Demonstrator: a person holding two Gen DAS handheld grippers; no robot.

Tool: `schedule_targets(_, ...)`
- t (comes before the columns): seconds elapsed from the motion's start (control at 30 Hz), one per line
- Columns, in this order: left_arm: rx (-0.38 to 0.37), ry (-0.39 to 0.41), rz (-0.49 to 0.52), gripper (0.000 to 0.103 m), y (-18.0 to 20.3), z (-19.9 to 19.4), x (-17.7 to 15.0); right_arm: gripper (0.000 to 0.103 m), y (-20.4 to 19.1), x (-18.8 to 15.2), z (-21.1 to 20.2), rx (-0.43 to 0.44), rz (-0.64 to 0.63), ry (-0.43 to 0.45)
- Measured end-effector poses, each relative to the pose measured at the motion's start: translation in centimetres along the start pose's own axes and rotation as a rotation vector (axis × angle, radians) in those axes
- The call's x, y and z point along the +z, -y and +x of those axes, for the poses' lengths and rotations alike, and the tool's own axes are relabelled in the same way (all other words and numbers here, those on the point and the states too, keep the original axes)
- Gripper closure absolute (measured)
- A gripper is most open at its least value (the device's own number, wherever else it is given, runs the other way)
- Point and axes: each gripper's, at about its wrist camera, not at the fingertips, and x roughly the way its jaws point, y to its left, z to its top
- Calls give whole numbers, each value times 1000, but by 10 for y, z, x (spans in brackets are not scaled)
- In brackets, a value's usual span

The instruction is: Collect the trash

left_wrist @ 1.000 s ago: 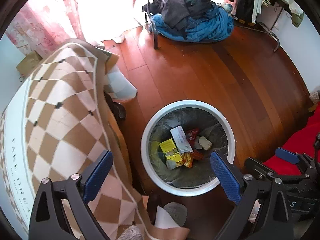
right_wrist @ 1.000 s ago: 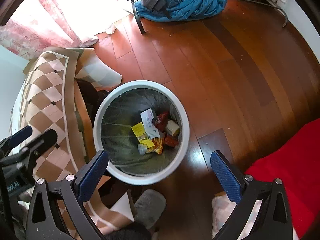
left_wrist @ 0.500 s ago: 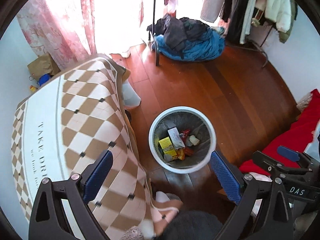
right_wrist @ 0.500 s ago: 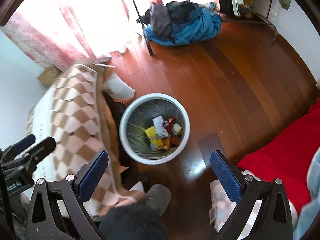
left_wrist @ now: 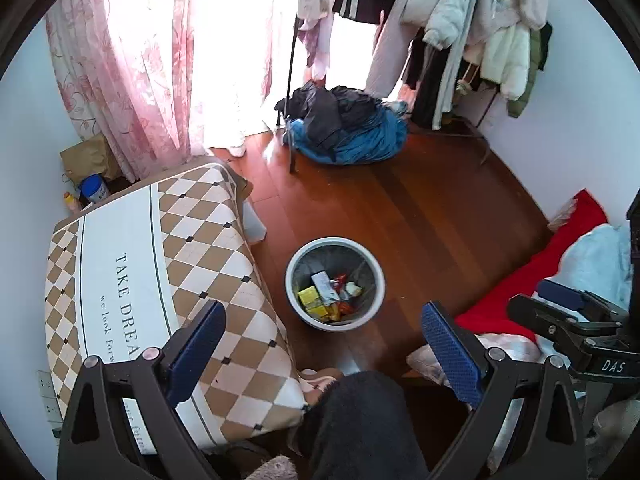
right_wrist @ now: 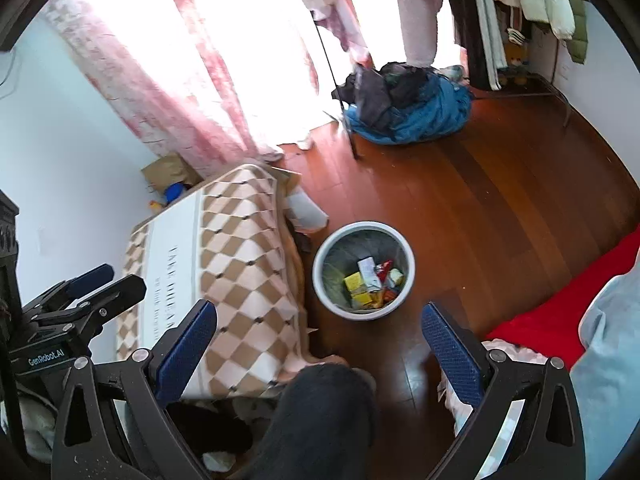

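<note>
Currently I hold both grippers high above the wooden floor (left_wrist: 420,208), each camera looking steeply down. Largest item: the desk (left_wrist: 132,280), draped in a brown-and-white diamond-pattern cloth, left of centre in both views. Its white centre band carries the readable text "TAKE DREA…" and, beneath it, "we look forw…"; the rest is cut off by my left fingers (left_wrist: 196,344). Next: a red blanket (left_wrist: 532,292) at the right edge. Next: the white-rimmed trash bin (left_wrist: 335,322), standing on the floor just beside the desk, between desk and blanket. It is lined with a grey bag and contains the collected trash (left_wrist: 326,298): a yellow packet, a white carton, red and orange wrappers. Printing on these is too small to read.

Left gripper (left_wrist: 324,344): fingers spread wide, gripping nothing, touching nothing. Right gripper (right_wrist: 320,340): fingers (right_wrist: 450,352) equally wide apart, empty, clear of all objects. The left unit's body reads "GenRobot.AI" in the right view; the right unit's reads "DAS" in the left view.
</note>
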Motion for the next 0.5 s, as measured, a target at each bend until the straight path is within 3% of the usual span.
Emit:
schedule_targets(0.2,-57,10,-10,3,-2,-41,-5,0,-21,-11,-35,51,-25,-3)
schedule_targets(0.5,-105,-8,-19,3,-7,-63,-13,0,-39,-14,-60,81,-63,-19)
